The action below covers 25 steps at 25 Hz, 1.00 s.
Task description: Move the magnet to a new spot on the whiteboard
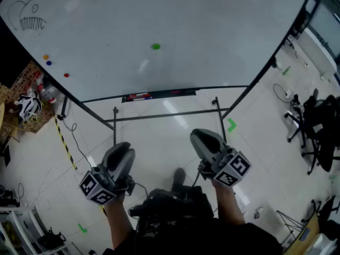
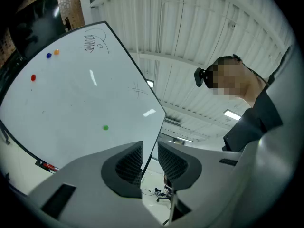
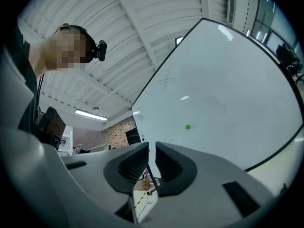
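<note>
Whiteboard (image 1: 159,15), green magnet (image 1: 155,47), perhaps marker tray (image 1: 159,95)

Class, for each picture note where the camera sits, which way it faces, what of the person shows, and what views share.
Head view: worn by the person, facing down at whiteboard and floor; forearms, left gripper, right gripper show.
Left gripper view: on that gripper, facing the whiteboard along its jaws; head at right.
Right gripper view: likewise; head at left.
Shared: green magnet.
</note>
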Available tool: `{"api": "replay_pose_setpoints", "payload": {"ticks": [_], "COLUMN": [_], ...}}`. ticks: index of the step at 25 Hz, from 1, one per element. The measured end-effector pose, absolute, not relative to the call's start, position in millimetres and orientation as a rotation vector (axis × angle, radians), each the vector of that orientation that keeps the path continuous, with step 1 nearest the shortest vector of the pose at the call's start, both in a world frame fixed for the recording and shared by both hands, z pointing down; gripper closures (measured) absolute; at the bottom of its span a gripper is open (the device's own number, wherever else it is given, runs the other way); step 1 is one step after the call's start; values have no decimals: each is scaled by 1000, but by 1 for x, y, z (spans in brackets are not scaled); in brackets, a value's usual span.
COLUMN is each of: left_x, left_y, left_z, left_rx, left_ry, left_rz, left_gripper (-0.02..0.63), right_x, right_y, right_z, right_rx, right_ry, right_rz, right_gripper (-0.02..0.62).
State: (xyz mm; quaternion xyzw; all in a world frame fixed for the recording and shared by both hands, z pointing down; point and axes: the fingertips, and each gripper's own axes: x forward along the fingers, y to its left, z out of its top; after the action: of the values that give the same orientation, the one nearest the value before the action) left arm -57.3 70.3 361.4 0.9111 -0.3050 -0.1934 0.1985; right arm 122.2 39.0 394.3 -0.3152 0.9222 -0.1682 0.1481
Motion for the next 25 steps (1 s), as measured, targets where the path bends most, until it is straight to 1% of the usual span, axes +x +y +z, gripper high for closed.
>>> {"api": "replay_pose_setpoints", "payload": {"ticks": [5, 14, 20, 25], "left_x": [-33, -22, -21, -36], "left_y": [51, 28, 7, -22], "left_z": [367, 362, 366, 370], "left_rx": [2529, 2535, 2548, 2555], "left_ry": [-857, -868, -809, -738], "left_rz": [-556, -552, -552, -570], "left_gripper": [509, 509, 509, 509], "right_x": [146, 172, 171, 155], "right_y": [21, 1, -14, -36], "right_z": [401, 399, 403, 406], "right_rx": [-888, -941, -1000, -1084], "right_ry": [2653, 2613, 2602, 2613], "right_rz": [-481, -461, -449, -420], "right_gripper": [545, 545, 545, 544]}}
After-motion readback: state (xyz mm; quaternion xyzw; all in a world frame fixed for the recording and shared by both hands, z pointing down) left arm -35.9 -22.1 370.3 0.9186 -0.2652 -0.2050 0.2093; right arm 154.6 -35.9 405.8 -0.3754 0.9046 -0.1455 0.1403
